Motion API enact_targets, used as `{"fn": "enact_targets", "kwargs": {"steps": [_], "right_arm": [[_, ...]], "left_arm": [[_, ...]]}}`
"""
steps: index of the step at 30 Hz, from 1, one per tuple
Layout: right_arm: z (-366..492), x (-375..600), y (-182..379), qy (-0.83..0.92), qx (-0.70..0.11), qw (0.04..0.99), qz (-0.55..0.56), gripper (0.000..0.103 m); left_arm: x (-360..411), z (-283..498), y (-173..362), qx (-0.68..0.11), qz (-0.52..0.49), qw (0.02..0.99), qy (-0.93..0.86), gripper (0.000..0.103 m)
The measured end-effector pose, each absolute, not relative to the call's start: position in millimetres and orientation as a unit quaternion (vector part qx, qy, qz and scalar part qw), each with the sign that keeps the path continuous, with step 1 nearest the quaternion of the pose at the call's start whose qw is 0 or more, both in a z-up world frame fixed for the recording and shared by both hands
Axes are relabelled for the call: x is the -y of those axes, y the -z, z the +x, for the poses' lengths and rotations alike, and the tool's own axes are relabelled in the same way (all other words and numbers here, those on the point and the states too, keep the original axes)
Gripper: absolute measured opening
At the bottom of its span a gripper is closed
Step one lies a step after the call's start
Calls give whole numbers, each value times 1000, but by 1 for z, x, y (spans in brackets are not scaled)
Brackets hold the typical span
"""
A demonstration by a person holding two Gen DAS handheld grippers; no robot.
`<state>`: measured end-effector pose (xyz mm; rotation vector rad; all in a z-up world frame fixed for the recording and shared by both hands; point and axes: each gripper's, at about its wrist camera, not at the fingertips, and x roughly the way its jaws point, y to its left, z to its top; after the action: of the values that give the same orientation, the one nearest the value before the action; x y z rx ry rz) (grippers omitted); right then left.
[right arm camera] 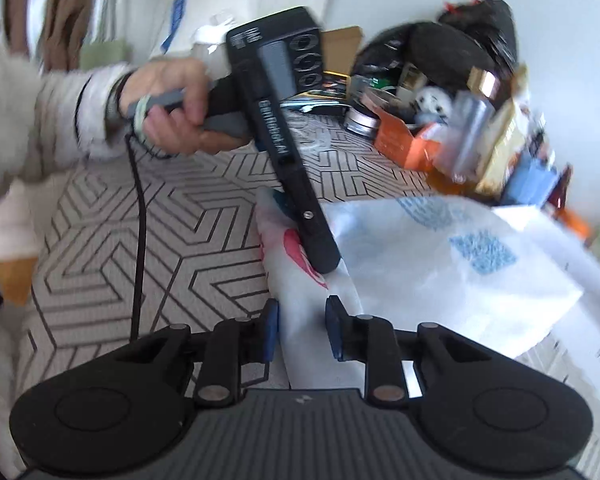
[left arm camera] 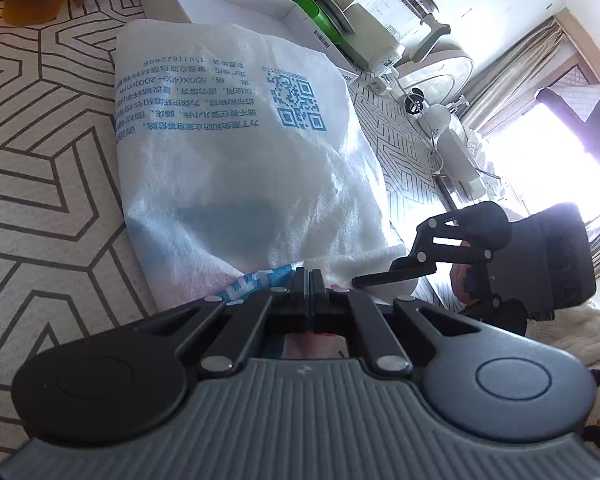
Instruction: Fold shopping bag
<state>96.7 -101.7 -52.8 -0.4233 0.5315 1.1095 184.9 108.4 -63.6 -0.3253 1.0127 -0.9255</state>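
Two grippers work one white shopping bag (left arm camera: 236,152) lying flat on the patterned desk (left arm camera: 40,128). Left gripper (left arm camera: 310,276): jaws together, clamped on the bag's near edge. Right gripper (right arm camera: 302,328): jaws apart, straddling a bag fold.

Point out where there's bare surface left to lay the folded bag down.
Bare patterned cloth lies open left of the shopping bag in the left wrist view, bounded by the amber containers at the far corner. Behind the bag it is crowded: white box, green item, appliances by the window.
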Motion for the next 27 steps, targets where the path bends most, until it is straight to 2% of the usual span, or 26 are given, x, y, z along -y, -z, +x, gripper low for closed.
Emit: {"fn": "enact_targets", "kwargs": {"steps": [4, 9, 14, 17, 21, 27], "right_arm": [[129, 113, 48, -519, -328, 785, -85, 18], [166, 127, 56, -511, -408, 756, 42, 14], [197, 140, 68, -503, -484, 702, 140, 14], [220, 149, 81, -496, -533, 653, 206, 13], [230, 148, 84, -494, -555, 634, 212, 12], [238, 157, 96, -484, -577, 606, 257, 12]], "left_arm": [[-111, 180, 60, -452, -134, 772, 427, 3], [-124, 175, 45, -426, -111, 788, 429, 3], [-135, 142, 8, -323, -50, 833, 446, 5], [-126, 126, 2, -302, -3, 832, 465, 6], [-113, 123, 6, -299, 53, 826, 475, 8], [-113, 128, 13, -278, 64, 821, 494, 9]]}}
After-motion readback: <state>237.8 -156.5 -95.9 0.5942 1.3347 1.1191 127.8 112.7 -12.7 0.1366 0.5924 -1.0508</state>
